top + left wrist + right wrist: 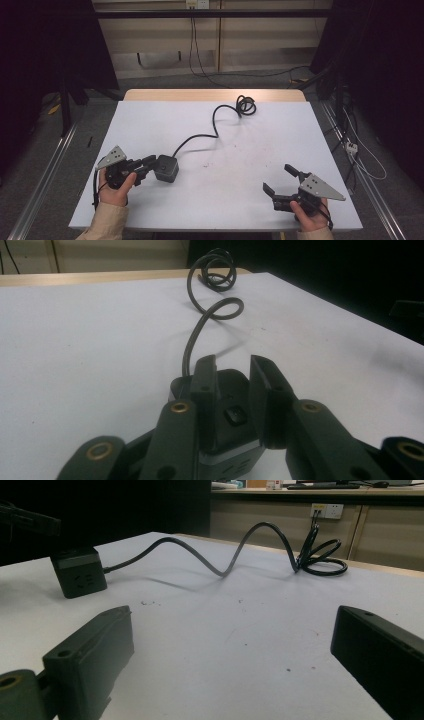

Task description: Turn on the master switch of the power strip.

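A black cube power socket [167,169] [232,427] sits on the white table top [250,145] at the front left. Its black cable [215,122] [192,340] snakes back to a coil [246,106] [320,555] near the far edge. My left gripper [150,165] [232,365] lies level on the table, its jaws standing against two opposite sides of the cube, shut on it. My right gripper [276,177] [232,617] rests at the front right, open and with bare table between its jaws. The right gripper view has the cube [80,572] farther off to the left.
A wall socket [196,4] [325,511] sits on the back wall. A white power strip [351,147] with cords lies on the floor to the right. Metal rails run along both sides of the table. The table's wooden far edge [215,95] shows behind the white sheet.
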`<control>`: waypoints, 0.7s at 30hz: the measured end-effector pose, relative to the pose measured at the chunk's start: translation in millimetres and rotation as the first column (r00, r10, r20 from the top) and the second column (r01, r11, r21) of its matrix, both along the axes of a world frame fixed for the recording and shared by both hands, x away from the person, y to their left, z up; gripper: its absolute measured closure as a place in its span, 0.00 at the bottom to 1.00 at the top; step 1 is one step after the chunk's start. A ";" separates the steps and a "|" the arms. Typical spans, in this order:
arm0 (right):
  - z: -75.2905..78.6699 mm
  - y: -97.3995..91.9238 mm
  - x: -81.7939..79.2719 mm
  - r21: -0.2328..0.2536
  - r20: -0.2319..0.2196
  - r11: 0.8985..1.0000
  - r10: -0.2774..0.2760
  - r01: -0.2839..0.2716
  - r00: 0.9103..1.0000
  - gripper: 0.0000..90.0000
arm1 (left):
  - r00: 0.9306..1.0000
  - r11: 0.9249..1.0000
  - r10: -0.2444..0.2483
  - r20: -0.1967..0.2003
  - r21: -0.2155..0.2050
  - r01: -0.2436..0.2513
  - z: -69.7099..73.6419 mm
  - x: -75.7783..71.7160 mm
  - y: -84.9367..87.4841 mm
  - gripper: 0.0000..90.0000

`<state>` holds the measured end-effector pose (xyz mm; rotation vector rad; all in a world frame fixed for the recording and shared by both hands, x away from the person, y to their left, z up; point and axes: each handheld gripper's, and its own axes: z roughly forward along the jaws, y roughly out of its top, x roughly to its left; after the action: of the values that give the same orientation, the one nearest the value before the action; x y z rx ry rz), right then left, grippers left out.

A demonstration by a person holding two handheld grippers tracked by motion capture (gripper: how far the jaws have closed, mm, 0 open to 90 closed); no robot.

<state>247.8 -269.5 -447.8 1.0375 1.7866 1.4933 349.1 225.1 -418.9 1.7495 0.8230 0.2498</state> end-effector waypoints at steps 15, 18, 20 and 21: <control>-0.1 0.5 -0.3 0.000 0.000 1.000 0.001 -0.001 1.000 0.04 | 1.000 1.000 -0.011 -0.009 0.008 0.011 -0.7 0.5 -0.6 0.92; -0.1 0.4 -0.4 0.000 0.000 1.000 0.000 0.000 1.000 0.04 | 1.000 1.000 -0.015 -0.014 0.009 0.015 -0.8 0.6 -0.4 0.95; -0.1 0.4 -0.4 0.000 0.000 1.000 0.000 0.000 1.000 0.04 | 1.000 1.000 -0.023 -0.015 0.009 0.023 -0.8 0.9 -0.5 0.96; 0.0 0.5 -0.5 0.000 0.001 1.000 0.001 -0.001 1.000 0.04 | 1.000 1.000 -0.025 -0.017 0.008 0.025 -0.8 0.9 -0.8 0.97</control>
<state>247.3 -269.0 -447.8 1.0356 1.7864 1.4939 350.0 224.3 -419.7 1.7711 0.8132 0.2223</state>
